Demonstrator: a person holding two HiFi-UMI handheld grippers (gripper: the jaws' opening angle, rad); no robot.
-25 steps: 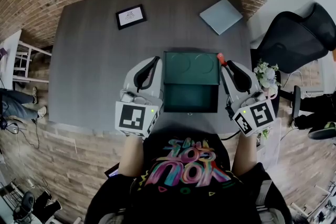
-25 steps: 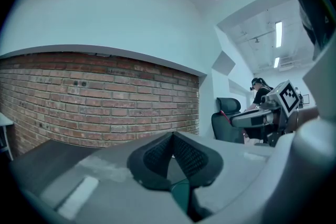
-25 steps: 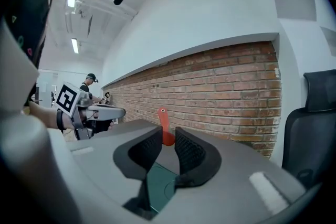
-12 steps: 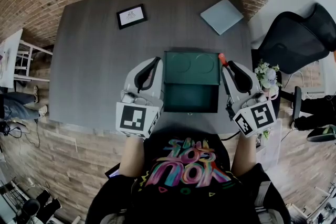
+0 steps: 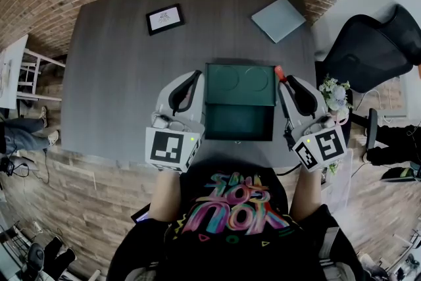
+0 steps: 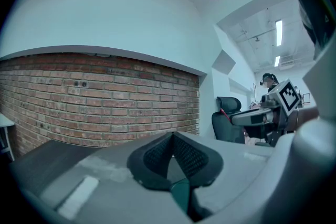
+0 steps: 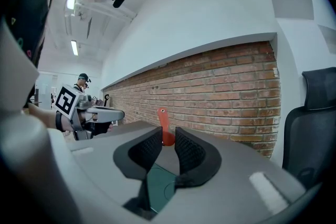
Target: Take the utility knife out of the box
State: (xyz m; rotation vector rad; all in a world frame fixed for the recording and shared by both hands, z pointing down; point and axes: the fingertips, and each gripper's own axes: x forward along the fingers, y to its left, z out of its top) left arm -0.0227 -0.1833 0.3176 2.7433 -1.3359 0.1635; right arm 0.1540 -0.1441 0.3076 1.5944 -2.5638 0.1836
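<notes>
Utility knife (image 5: 278, 73): red, out of the box, clamped in the right gripper; its end sticks up past the jaw tips, just beside the box's far right corner, near the table's right edge. In the right gripper view (image 7: 163, 122) it stands upright between the two pads.
Table (image 5: 112, 89): dark grey, with a brick wall past its far edge.
Framed card (image 5: 164, 20): small, black-rimmed, lies flat near the table's far edge, left of middle, well apart from the box.
Left gripper (image 5: 195, 74): lies along the box's left side, pointing to the far edge; jaws closed tip to tip with nothing between them, as the left gripper view (image 6: 172, 135) shows.
Box (image 5: 238, 123): green, open, near the table's near edge at the middle, between the two grippers; the lid is folded back toward the far edge, and the tray shows only bare green bottom.
Right gripper (image 5: 281, 79): lies along the box's right side, jaws narrowly parted and pressed on the knife (image 7: 168, 136).
Grey pad (image 5: 277, 20): flat, lies askew at the table's far right corner.
Office chair (image 5: 368, 49): black, stands off the table's right edge.
</notes>
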